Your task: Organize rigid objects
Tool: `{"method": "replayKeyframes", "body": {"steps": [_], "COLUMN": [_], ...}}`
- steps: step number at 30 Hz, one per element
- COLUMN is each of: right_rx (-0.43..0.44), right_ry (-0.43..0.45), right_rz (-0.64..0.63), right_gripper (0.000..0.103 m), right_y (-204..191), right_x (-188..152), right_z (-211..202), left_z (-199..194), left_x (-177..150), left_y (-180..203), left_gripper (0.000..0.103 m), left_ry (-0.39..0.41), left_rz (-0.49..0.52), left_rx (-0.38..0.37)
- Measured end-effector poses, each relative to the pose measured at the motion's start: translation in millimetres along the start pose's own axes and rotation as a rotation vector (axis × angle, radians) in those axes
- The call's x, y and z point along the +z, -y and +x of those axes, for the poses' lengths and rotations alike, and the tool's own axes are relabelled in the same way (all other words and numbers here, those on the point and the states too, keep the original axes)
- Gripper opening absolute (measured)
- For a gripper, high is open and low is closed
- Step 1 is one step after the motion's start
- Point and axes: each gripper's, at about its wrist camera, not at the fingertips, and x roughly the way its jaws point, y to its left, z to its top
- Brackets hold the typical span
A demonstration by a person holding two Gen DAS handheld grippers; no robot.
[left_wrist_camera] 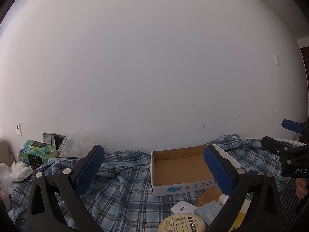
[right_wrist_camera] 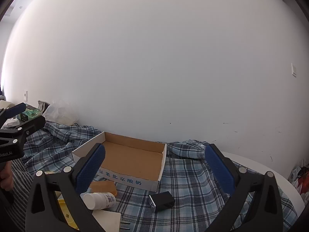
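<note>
Room: a plain white wall (left_wrist_camera: 154, 67) is filling most of both views, with a light switch (right_wrist_camera: 294, 70) showing at its right and a small wall plate (left_wrist_camera: 18, 129) sitting low at its left.
Surface: a blue and white plaid cloth (right_wrist_camera: 193, 177) is lying rumpled over the surface, and a curved white edge (right_wrist_camera: 260, 166) of the surface is showing bare past the cloth at the right.
Box: a shallow open cardboard box (right_wrist_camera: 135, 160), brown inside and white outside with blue print, is sitting on the cloth near the wall with nothing in it.
Loose things: a white bottle (right_wrist_camera: 100, 200) is lying on its side just in front of the box, touching a tan block (right_wrist_camera: 104, 187); a small black box (right_wrist_camera: 162, 201) is resting on the cloth to their right, apart from them.
More loose things: a round yellow tin (left_wrist_camera: 181, 223), a white flat case (left_wrist_camera: 182, 207) and a grey carton (left_wrist_camera: 208, 211) are clustering close together in front of the box.
Left side of room: a green tissue pack (left_wrist_camera: 37, 153) and a clear plastic bag (left_wrist_camera: 75, 143) are sitting against the wall beyond the cloth.
Left claw (left_wrist_camera: 154, 171): its blue padded fingers are standing spread wide, pinching nothing, hovering above the cloth.
Right claw (right_wrist_camera: 155, 171): it is likewise spread wide and empty, tilting slightly down toward the box.
Person: a hand (left_wrist_camera: 301, 188) is gripping the right claw's handle at the edge of the left view.
</note>
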Motion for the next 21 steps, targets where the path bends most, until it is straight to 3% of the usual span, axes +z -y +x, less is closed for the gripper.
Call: {"method": "replayKeyframes", "body": {"steps": [21], "right_rx": [0.000], "right_ry": [0.003], "right_rz": [0.008], "right_gripper": [0.103], "right_y": [4.2], "right_x": [0.8], "right_z": [1.5], "left_z": [2.3], "left_x": [1.3], "left_y": [0.1], "left_gripper": [0.103], "left_ry": [0.000], "left_rz": [-0.002], "left_rx": [-0.001]}}
